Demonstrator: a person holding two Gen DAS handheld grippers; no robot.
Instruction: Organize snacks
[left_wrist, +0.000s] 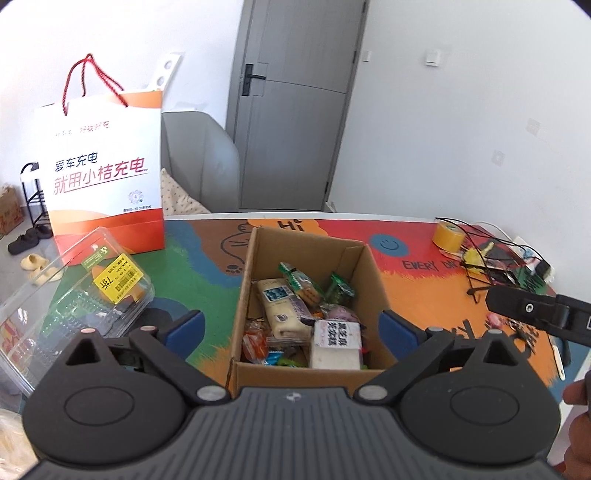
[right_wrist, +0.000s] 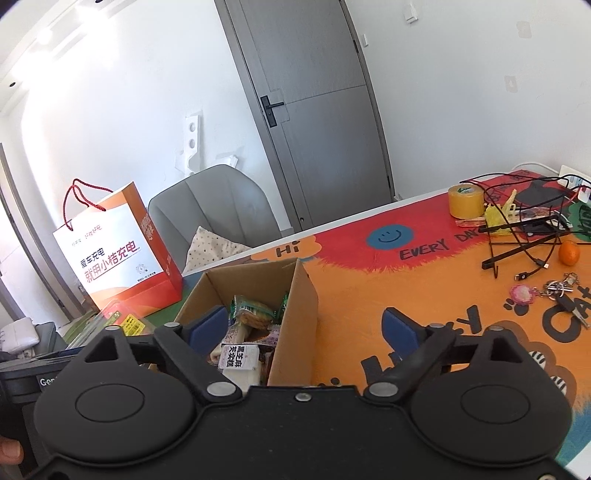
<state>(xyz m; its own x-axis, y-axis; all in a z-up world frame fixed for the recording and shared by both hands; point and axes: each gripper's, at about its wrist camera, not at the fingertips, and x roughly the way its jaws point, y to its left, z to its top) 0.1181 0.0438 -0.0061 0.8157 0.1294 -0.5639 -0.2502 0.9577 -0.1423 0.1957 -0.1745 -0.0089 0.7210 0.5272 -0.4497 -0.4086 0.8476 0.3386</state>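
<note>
Cardboard box (left_wrist: 310, 295) at centre of the colourful table mat (left_wrist: 406, 280), open-topped, filled with wrapped snacks (left_wrist: 295, 317): white block pack (left_wrist: 336, 343) at 6 o'clock inside, green packets (left_wrist: 299, 280) at 12. Left gripper (left_wrist: 291, 325) spread wide, straddling the box, pinching nothing. Right gripper (right_wrist: 306, 328) spread, empty. Clear clamshell container (left_wrist: 92, 291) at 9 o'clock, paper bag (left_wrist: 107, 177) at 10

An open brown cardboard box (left_wrist: 251, 288) was seen standing upright on the colourful bench (left_wrist: 417, 291), its flaps up. It was filled with wrapped snacks (left_wrist: 295, 321) heaped loosely: green packets (left_wrist: 301, 284) toward the back, a long pale bread roll pack (left_wrist: 280, 306) lying aslant, and a white block pack (left_wrist: 336, 345) with black lettering at the near wall.
</note>
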